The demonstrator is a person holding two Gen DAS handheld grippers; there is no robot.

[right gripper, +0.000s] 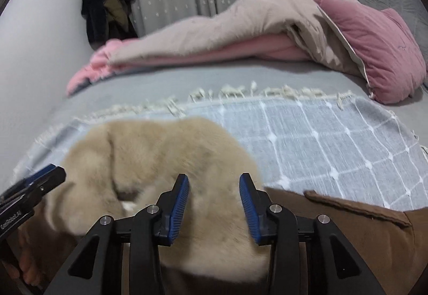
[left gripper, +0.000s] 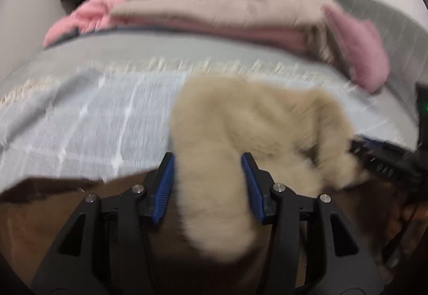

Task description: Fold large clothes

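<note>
- Our cream fleece garment (left gripper: 240, 118) lies bunched at the near edge of the bed (right gripper: 160, 78), on the checked blue throw (right gripper: 321, 140), with part of it hanging over the edge towards us. A brown cloth (right gripper: 374, 228) lies just beside it on the right.
- The left tongs (left gripper: 208, 182) stand apart with a hanging fold of fleece between the blue pads (left gripper: 164, 182). We cannot see either pad pressing the cloth, so we judge there is no grip yet.
- The right tongs (right gripper: 214, 201) also stand apart, straddling a hump of the same garment; again the pads look clear of it.
- Both tongs point steeply down at the bed edge, side by side, with the left one showing at the left margin of the right wrist view.
- Risk: if we close on a thick bunch instead of a single edge, we may lift several layers at once and the fold will come out lumpy.
- Risk: the fleece overhangs the bed, so a weak pinch on either side could let it slide to the floor.
- Risk: the right tongs sit near the brown cloth and the throw, and closing too low could catch those as well.
- Risk: the tongs are close together, so spreading the garment flat will need care not to knock them.
- The left view is blurred, so fine contact there is hard to judge.
</note>
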